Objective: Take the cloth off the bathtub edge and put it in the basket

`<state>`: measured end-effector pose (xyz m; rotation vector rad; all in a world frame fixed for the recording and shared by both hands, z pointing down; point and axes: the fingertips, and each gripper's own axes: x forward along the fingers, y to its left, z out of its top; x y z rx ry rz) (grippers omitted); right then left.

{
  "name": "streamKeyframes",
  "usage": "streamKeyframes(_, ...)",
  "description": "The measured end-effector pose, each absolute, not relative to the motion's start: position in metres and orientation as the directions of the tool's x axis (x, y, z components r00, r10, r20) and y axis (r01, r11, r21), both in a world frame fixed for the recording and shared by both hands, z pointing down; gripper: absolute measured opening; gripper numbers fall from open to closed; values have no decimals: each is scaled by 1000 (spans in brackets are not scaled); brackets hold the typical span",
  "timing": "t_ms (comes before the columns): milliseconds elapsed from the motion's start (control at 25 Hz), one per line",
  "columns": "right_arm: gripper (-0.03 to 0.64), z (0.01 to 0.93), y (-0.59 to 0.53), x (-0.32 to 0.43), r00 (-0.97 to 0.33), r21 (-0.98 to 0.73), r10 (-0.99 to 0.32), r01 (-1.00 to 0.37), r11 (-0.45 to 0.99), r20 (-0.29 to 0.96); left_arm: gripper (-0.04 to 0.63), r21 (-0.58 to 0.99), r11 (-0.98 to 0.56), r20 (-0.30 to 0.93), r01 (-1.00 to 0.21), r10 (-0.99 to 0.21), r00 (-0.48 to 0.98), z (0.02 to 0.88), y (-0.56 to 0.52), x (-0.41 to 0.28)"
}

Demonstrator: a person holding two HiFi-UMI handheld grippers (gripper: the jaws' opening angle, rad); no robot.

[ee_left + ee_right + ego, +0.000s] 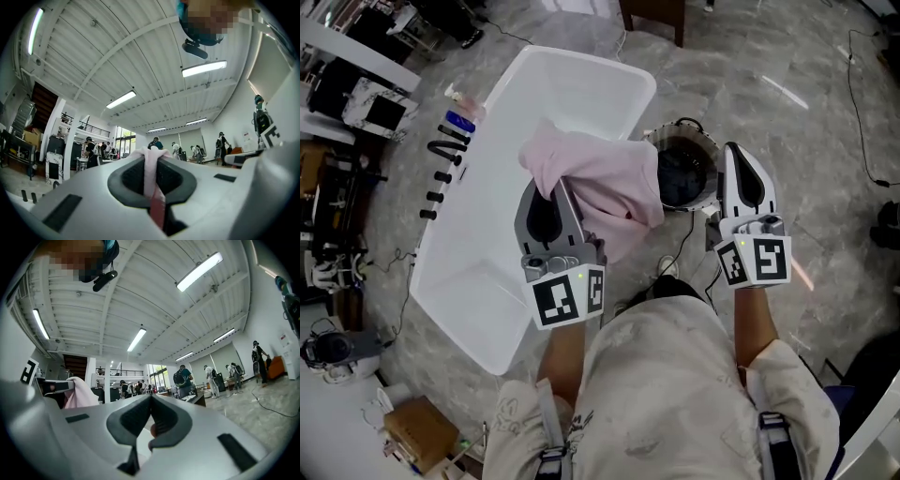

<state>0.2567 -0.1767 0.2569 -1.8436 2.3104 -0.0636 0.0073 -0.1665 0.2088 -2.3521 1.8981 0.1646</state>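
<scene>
The cloth (609, 183) hangs ahead of the left hand-held gripper (551, 202), over the right edge of the bathtub (487, 216). The basket (684, 173) stands on the floor (750, 84) between that hand-held gripper and the right hand-held gripper (739, 159).

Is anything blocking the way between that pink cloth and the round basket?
Nothing visible. The cloth, pinched in the left hand-held gripper, hangs beside the basket, whose top looks open.

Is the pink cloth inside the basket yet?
No, it is out. The pink cloth hangs pinched in the left gripper, next to the basket, not down inside it.
</scene>
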Motion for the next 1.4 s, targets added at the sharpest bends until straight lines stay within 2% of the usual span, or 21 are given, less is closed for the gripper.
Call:
streamKeyframes(320, -11, 266, -187, 323, -158, -169, -983, -970, 173, -96, 25, -37, -275, -148, -961, -949, 277, 211, -195, 84)
streamKeyframes(800, -11, 282, -204, 357, -32, -131, -997, -991, 41, -70, 25, 11, -411, -119, -911, -906, 407, 248, -249, 129)
streamKeyframes(1400, -11, 280, -288, 392, 157, -83, -987, -985, -154, -24, 25, 70, -615, -59, -785, -789, 612, 301, -369, 192)
